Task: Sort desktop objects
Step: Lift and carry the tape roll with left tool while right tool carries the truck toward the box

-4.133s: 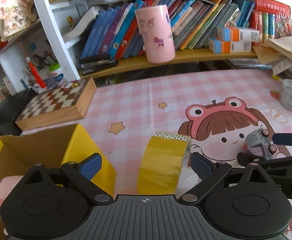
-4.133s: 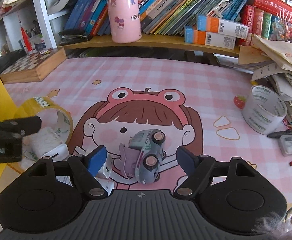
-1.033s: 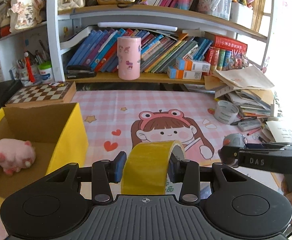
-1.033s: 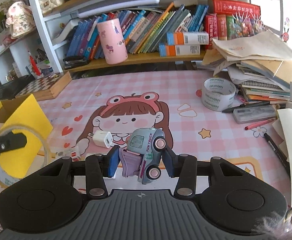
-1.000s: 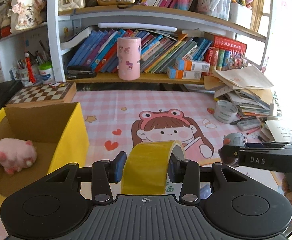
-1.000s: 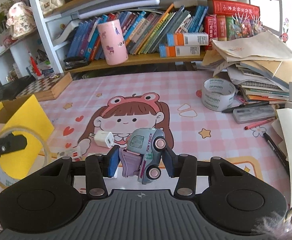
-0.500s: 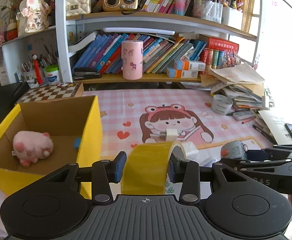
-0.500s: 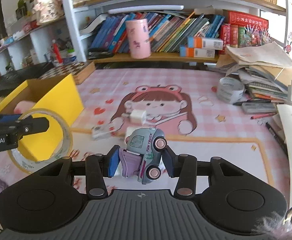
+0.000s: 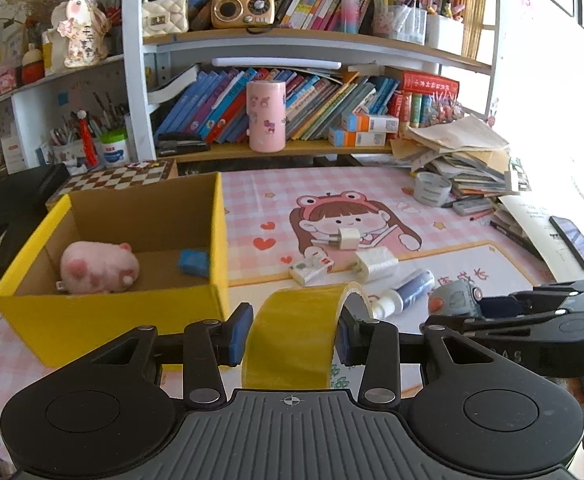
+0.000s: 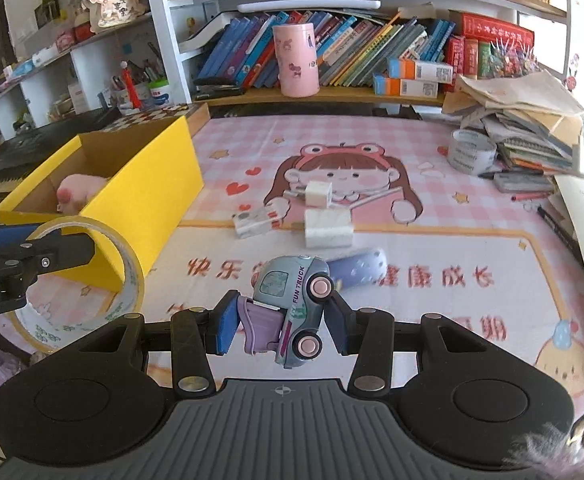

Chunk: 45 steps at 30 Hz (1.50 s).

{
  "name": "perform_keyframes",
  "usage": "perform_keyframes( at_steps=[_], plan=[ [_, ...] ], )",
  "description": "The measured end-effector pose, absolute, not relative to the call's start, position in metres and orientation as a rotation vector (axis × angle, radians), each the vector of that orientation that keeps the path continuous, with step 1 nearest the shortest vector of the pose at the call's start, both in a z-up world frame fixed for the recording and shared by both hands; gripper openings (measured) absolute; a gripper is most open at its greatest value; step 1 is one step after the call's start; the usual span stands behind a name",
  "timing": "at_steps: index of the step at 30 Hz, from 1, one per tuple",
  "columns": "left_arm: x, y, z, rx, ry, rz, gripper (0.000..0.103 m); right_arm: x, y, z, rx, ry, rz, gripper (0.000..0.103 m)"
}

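Note:
My left gripper [image 9: 294, 334] is shut on a yellow tape roll [image 9: 296, 340], held in the air in front of the yellow cardboard box [image 9: 104, 320]. The same roll [image 10: 92, 276] shows at the left of the right wrist view. My right gripper [image 10: 282, 322] is shut on a grey-blue toy truck [image 10: 292, 304], which also shows in the left wrist view as the toy truck [image 9: 454, 300]. Inside the box lie a pink plush pig [image 9: 98, 268] and a blue block [image 9: 194, 262].
On the pink cartoon mat [image 10: 412, 240] lie a white charger [image 10: 318, 194], a small white pack [image 10: 258, 220], a white block [image 10: 328, 228] and a blue tube [image 10: 358, 266]. A grey tape roll [image 10: 470, 152], paper stacks, pens and a phone [image 9: 576, 242] crowd the right. Bookshelves stand behind.
Both grippers have drawn back from the shelves with their loads still gripped, so more of the mat and the box's inside now show. The grips are unchanged.

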<state>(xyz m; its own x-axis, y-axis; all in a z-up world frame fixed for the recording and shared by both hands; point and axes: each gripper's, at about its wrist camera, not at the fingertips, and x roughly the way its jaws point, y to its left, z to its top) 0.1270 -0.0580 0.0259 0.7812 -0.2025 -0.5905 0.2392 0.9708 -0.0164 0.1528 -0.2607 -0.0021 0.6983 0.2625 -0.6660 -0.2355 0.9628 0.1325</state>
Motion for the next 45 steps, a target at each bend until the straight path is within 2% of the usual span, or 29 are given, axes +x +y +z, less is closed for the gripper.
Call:
perform_keyframes(
  at_steps=[23,45],
  plan=[
    [0.041,-0.002,0.004,0.057,0.705,-0.315,0.040,0.043,-0.195,-0.020,0.043,0.814,0.261,0.042],
    [0.023,0.032,0.003,0.039,0.701,-0.270,0.040,0.029,-0.160,-0.020,0.007,0.824,0.315,0.042]
  ],
)
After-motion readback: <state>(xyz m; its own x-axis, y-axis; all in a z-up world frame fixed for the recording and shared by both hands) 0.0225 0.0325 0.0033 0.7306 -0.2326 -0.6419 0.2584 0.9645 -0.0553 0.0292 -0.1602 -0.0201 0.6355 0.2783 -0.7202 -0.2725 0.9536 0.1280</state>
